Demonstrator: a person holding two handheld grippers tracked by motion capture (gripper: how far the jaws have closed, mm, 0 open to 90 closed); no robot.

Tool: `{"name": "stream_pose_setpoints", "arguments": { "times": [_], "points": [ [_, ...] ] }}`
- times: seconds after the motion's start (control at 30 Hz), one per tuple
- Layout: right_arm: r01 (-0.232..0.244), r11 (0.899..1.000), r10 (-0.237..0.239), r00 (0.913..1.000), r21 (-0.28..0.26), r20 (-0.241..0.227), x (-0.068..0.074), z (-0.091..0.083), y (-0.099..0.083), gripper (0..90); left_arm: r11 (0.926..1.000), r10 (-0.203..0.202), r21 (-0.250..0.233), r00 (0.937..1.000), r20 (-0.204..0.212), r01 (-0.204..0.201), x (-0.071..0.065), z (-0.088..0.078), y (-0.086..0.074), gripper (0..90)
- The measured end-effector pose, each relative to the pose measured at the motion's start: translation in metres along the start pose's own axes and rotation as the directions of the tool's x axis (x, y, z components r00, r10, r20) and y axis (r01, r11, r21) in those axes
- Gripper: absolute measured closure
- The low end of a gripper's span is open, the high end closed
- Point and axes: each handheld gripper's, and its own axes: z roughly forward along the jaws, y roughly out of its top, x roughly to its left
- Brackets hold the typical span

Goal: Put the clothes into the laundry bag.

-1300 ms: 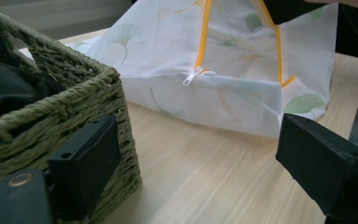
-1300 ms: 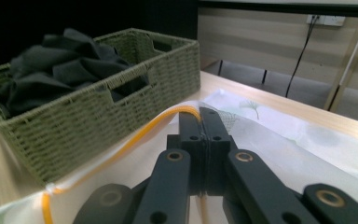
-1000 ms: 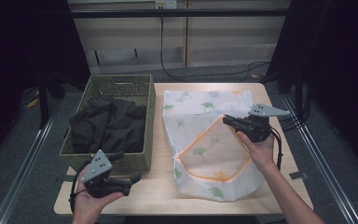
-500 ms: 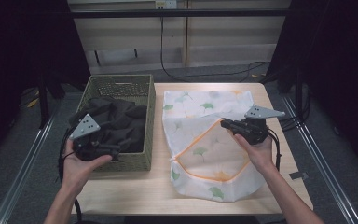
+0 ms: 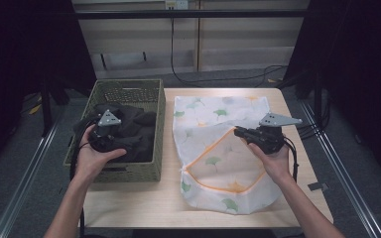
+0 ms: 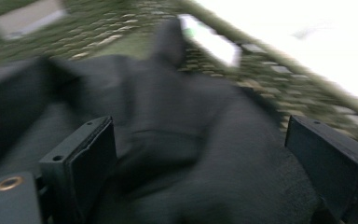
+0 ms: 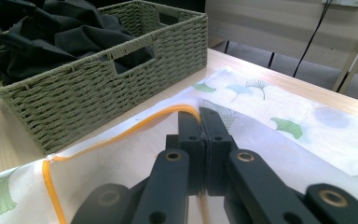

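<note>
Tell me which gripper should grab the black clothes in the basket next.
Left. The left gripper hangs open over the black clothes in the basket, while the right gripper is shut on the laundry bag's orange rim, holding it open.

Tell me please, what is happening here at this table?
A person works with a claw in each hand. The right claw is shut on the orange-trimmed edge of a white leaf-print laundry bag lying on the table, holding its mouth up. The left claw is open, its jaws wide apart, over the dark clothes in the green woven basket. It seems about to grasp the clothes, perhaps to put them into the bag.
</note>
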Motion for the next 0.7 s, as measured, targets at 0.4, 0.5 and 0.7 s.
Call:
{"name": "stream_pose_setpoints", "arguments": {
  "times": [0.4,0.5,0.7],
  "points": [
    [-0.002,1.000,0.002,1.0000,0.004,-0.004,0.000,0.002,-0.001,88.9,0.9864,-0.107,0.123,0.9940,-0.025,0.109,0.040,0.019,-0.005,0.6],
    [-0.001,1.000,0.001,1.0000,0.005,-0.002,-0.001,0.003,-0.001,88.9,0.9805,-0.152,0.129,0.9879,0.029,0.148,0.045,0.032,-0.007,0.0],
    [-0.003,1.000,0.003,1.0000,0.002,-0.001,-0.001,0.003,-0.001,88.1,0.9677,-0.122,0.240,0.9771,0.175,0.078,0.037,0.065,-0.008,0.0]
  ]
}}
